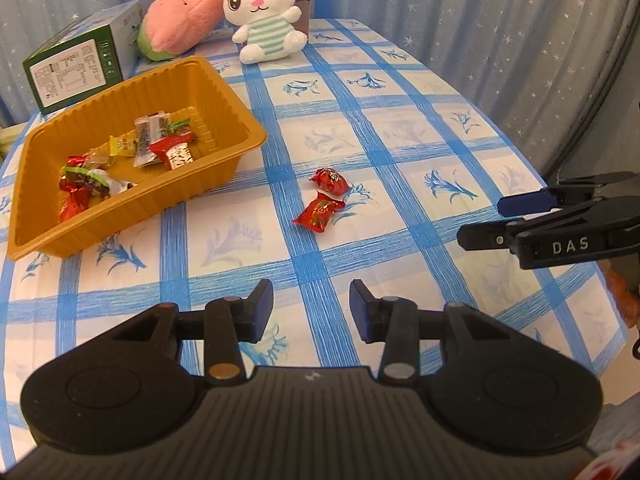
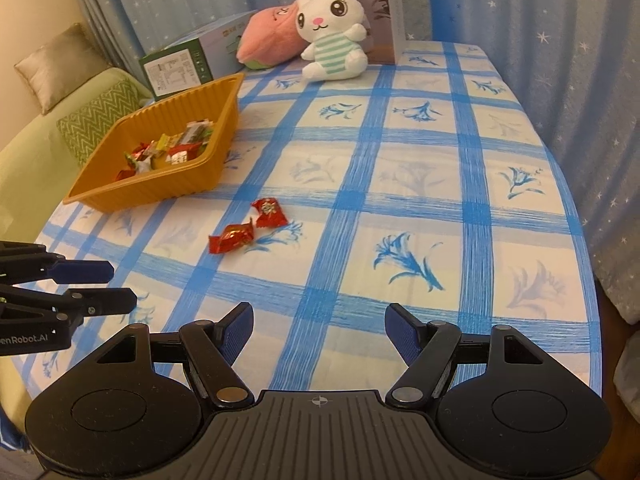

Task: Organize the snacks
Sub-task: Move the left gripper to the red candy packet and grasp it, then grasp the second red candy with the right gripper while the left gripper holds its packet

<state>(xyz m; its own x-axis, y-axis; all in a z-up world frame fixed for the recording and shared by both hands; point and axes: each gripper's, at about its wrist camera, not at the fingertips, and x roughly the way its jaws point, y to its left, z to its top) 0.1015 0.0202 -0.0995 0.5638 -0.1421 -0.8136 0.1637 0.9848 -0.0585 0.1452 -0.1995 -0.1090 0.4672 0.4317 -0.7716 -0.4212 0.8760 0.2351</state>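
Two red wrapped candies lie side by side on the blue-checked tablecloth: the farther candy (image 1: 330, 180) (image 2: 270, 212) and the nearer candy (image 1: 318, 213) (image 2: 233, 237). A yellow plastic tray (image 1: 236, 156) (image 2: 188, 184) to their left holds several wrapped snacks (image 1: 160, 144) (image 2: 172, 150). My left gripper (image 1: 311, 308) hovers over the cloth short of the candies, open, nothing between its fingers. My right gripper (image 2: 320, 334) is open wider and empty, to the right of the candies. Each gripper shows in the other's view: the right gripper (image 1: 480, 220) at the right edge, the left gripper (image 2: 120, 284) at the left edge.
At the table's far end stand a white plush rabbit (image 1: 264, 12) (image 2: 334, 32), a pink plush (image 1: 180, 24) (image 2: 268, 36), a green box (image 1: 80, 60) (image 2: 176, 64) and a grey box (image 2: 382, 12). Blue starred curtains surround the table. A green sofa with cushions (image 2: 60, 120) lies left.
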